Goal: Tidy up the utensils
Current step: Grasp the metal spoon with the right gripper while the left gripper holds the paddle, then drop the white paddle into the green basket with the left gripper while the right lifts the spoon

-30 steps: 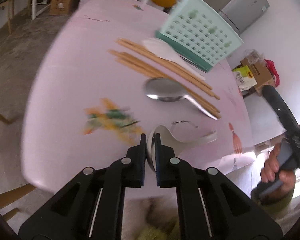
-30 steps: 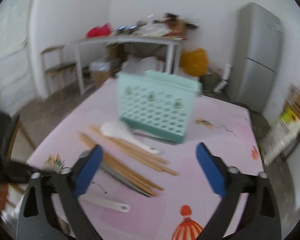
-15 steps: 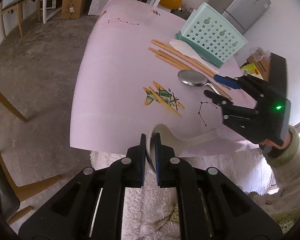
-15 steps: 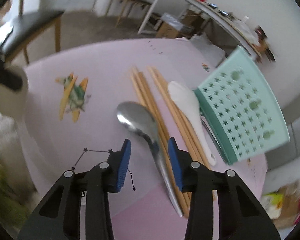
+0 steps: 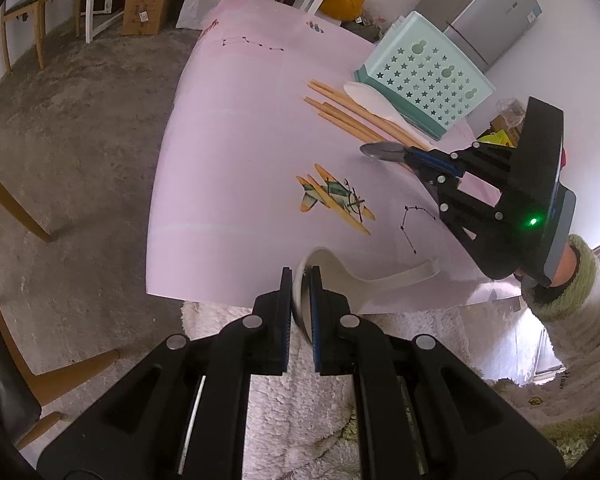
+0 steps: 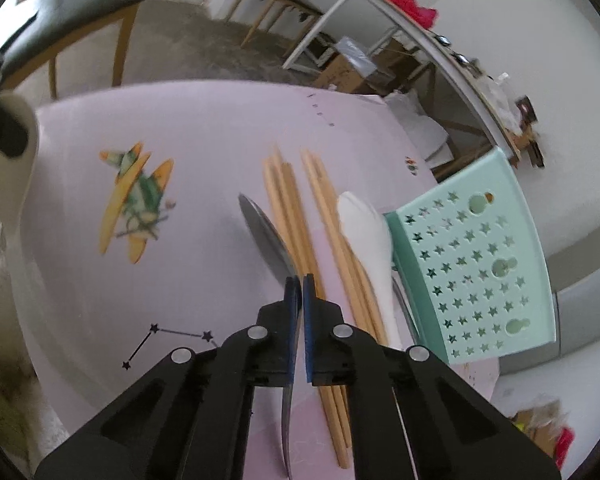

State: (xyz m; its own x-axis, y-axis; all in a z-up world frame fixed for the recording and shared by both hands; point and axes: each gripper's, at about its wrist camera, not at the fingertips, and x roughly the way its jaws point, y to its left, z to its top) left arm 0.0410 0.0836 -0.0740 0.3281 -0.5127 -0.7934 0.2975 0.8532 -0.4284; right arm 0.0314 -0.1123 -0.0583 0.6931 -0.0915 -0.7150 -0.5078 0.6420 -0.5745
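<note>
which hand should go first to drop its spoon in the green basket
Probably right. The right gripper is shut on the metal spoon, close beside the green basket. The left gripper holds the white spoon at the table's near edge, farther from the basket.

Your pink bench (image 5: pixel 228 152): chopsticks (image 5: pixel 352 114), white spoon (image 5: pixel 374 98), mint basket (image 5: pixel 424 80) upper right of frame.
</note>
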